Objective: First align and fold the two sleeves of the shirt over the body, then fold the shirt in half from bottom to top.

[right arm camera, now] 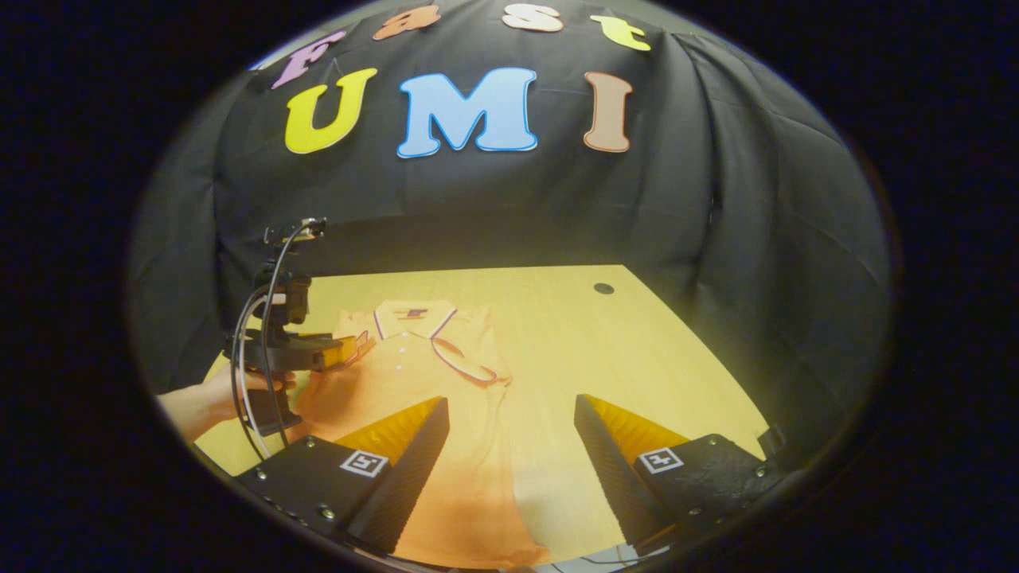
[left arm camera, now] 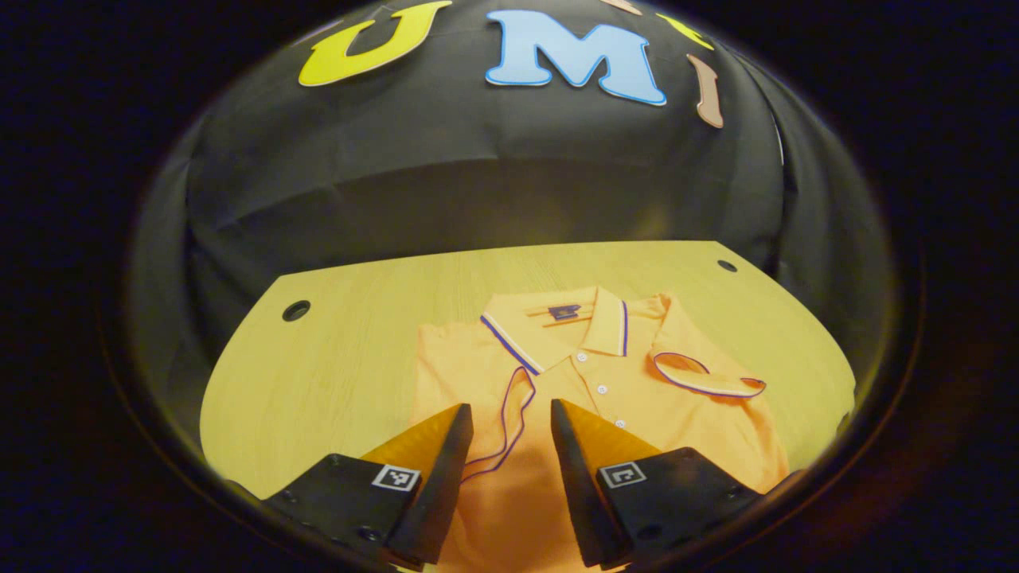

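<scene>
Shirt (left arm camera: 605, 398) flat on surface (left arm camera: 334, 374), collar far, both sleeves (left arm camera: 704, 374) lying over the body. Left gripper (left arm camera: 509, 446) and right gripper (right arm camera: 509, 446) spread, pinching nothing. Risk: lifting the hem unevenly slides sleeves off, skewing the fold.

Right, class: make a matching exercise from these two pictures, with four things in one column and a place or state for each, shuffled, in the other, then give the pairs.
Things:
1. shirt
2. left gripper
3. right gripper
4. table

States:
A. open, above the shirt's edge and bare wood
B. lying flat, collar towards the far wall, both sleeves folded over the body
C. open, above a folded sleeve
D. bearing the shirt, a round hole near its far corner

Pairs: 1-B, 2-C, 3-A, 4-D
</scene>
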The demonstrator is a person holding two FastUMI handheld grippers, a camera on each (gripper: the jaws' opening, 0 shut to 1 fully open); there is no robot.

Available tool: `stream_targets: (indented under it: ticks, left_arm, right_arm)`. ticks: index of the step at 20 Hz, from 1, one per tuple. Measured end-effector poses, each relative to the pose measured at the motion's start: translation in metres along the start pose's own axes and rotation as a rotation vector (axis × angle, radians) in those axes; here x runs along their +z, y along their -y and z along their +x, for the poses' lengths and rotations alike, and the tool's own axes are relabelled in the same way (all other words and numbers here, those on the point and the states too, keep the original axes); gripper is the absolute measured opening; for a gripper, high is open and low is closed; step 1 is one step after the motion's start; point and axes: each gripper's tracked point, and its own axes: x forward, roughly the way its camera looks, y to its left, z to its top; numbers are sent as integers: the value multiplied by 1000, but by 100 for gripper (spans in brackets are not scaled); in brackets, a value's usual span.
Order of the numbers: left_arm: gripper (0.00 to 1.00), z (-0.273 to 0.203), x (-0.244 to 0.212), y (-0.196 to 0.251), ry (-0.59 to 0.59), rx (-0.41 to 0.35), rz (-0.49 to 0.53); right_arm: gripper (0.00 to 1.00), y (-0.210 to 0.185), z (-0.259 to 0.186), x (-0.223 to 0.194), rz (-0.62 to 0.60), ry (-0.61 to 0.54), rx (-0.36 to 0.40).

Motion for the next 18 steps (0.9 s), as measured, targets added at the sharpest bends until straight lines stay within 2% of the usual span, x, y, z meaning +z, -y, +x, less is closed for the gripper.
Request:
stream_targets:
  ticks: [5,9,10,11,18]
  left_arm:
    - [87,-54,-26,13,-3,-16,-41]
    - [89,-101,-65,20,-26,-20,-48]
    - [89,-113,-76,21,-36,-17,-43]
    - [90,-125,-85,22,-44,-19,-44]
    - [90,-188,-137,18,-74,-7,-94]
  right_arm:
    - [98,5,-16,-51,-25,-65,44]
    - [99,5,-21,-90,-40,-129,89]
    - [96,4,-22,-98,-42,-145,100]
    - [99,2,-24,-107,-46,-157,112]
    - [98,-8,-33,-147,-83,-210,166]
